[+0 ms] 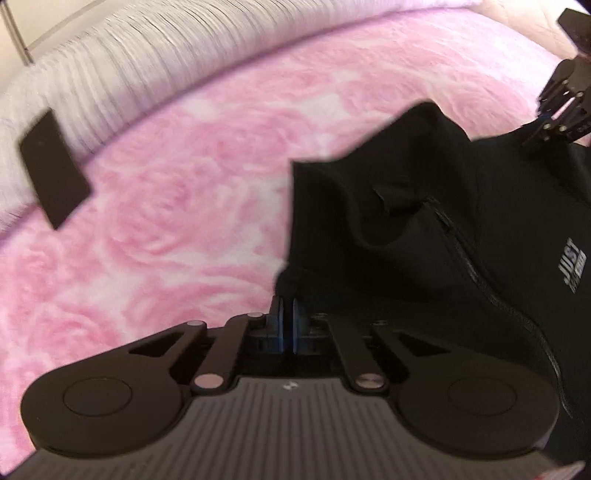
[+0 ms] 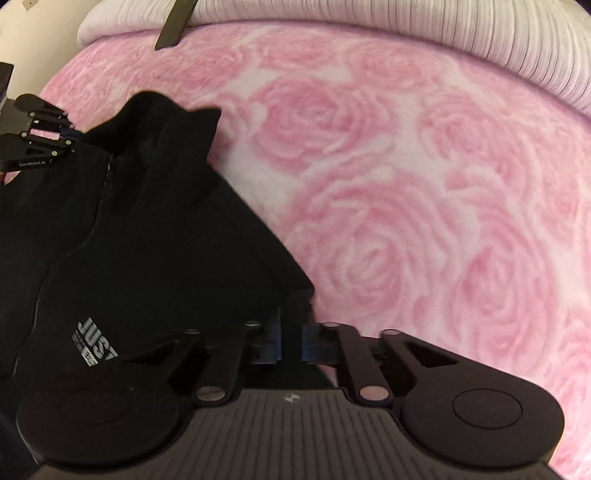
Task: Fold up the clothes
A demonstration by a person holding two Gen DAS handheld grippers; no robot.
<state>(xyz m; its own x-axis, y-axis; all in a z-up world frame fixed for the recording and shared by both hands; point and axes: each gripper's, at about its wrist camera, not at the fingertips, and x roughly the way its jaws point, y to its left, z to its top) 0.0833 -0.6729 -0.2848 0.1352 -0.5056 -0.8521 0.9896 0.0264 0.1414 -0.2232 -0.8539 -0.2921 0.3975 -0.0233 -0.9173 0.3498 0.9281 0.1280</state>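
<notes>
A black zip-up jacket (image 1: 424, 229) with a white "JUST" print is held up over a pink rose-pattern blanket (image 1: 166, 184). My left gripper (image 1: 287, 314) is shut on the jacket's left edge. My right gripper (image 2: 291, 328) is shut on the jacket's right edge; the jacket (image 2: 129, 240) fills the left of the right wrist view. Each gripper shows in the other's view: the right gripper (image 1: 554, 122) at the far right, the left gripper (image 2: 70, 140) at the far left, both against the cloth.
A ribbed white pillow or bolster (image 1: 110, 85) runs along the far edge of the blanket. A flat black rectangular object (image 1: 53, 181) lies at the pillow's edge; it also shows in the right wrist view (image 2: 177, 22). The blanket (image 2: 424, 203) spreads wide beyond the jacket.
</notes>
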